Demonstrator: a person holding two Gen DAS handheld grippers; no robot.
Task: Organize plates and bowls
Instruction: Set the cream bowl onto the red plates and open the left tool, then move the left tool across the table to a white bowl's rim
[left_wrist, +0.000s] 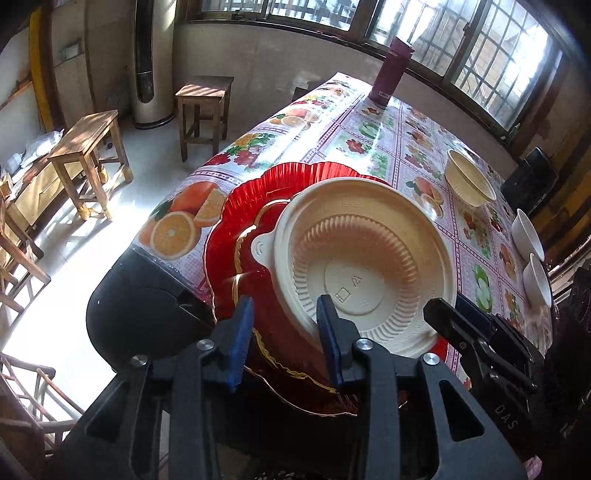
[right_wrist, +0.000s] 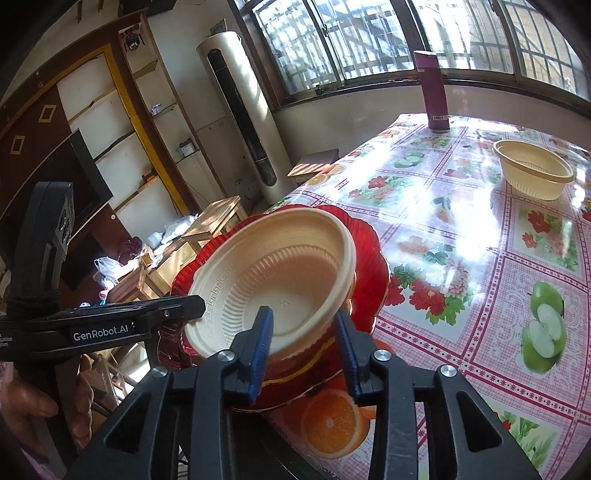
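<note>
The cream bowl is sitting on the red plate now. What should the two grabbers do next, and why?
Probably back both away gently. The cream bowl lies tilted on the red plate at the table's edge, and the jaws of the left gripper and right gripper stand apart around its rim, not pressing, so a bump could tip it.

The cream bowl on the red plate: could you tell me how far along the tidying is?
Done: a cream bowl sits tilted on the red plate. In hand: nothing gripped; the left tool and right tool stand open at its rim. Left: another cream bowl and two white bowls stand apart, unstacked.
</note>
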